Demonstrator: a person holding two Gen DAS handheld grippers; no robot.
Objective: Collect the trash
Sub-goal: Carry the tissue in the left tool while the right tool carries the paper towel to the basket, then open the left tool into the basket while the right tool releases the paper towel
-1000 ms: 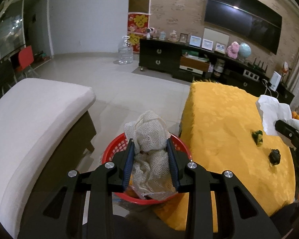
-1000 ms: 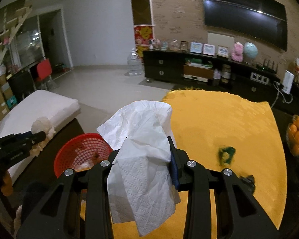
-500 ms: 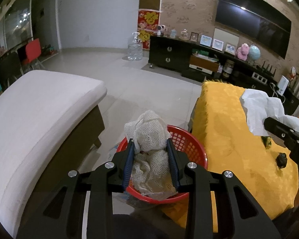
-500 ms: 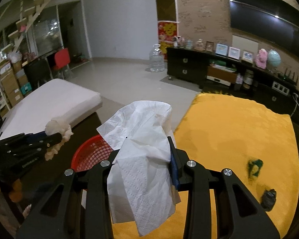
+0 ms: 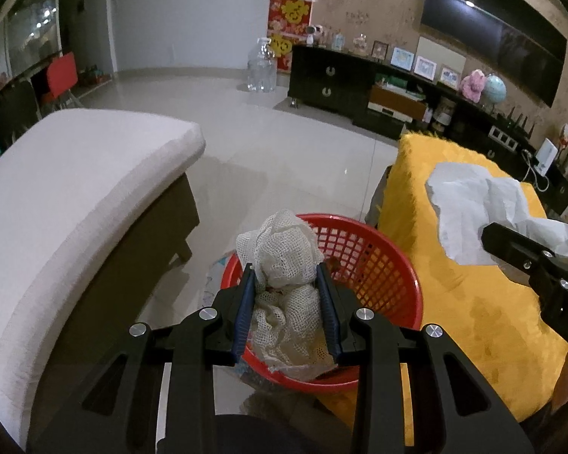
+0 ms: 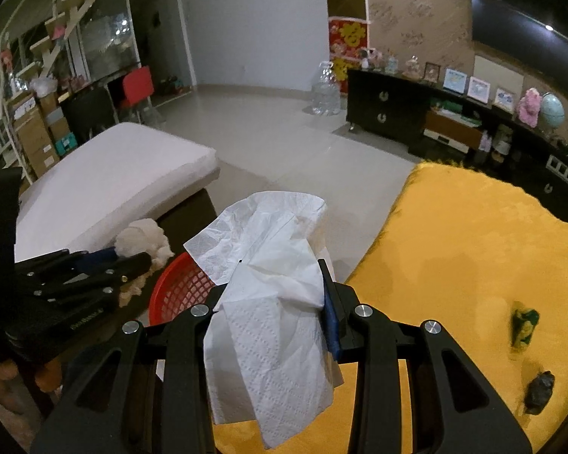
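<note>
Here, left gripper [image 5: 286, 304] clamping mesh rag [image 5: 284, 265] over red basket [image 5: 375, 265] (floor-level), right gripper [image 6: 274, 302] pinching tissue [image 6: 269, 295]

Between the blue pads [image 5: 243, 314] of my black left gripper [image 5: 287, 312] I see a cream mesh cloth [image 5: 284, 265] with open net weave. Just behind it is a red basket [image 5: 367, 257] with grid holes. My black right gripper [image 6: 272, 302] carries a white paper towel [image 6: 272, 302] with small dotted embossing. To its right lies a yellow tablecloth [image 6: 454, 246], where I see a green wrapper [image 6: 524, 327] and a dark crumpled scrap [image 6: 539, 387].
</note>
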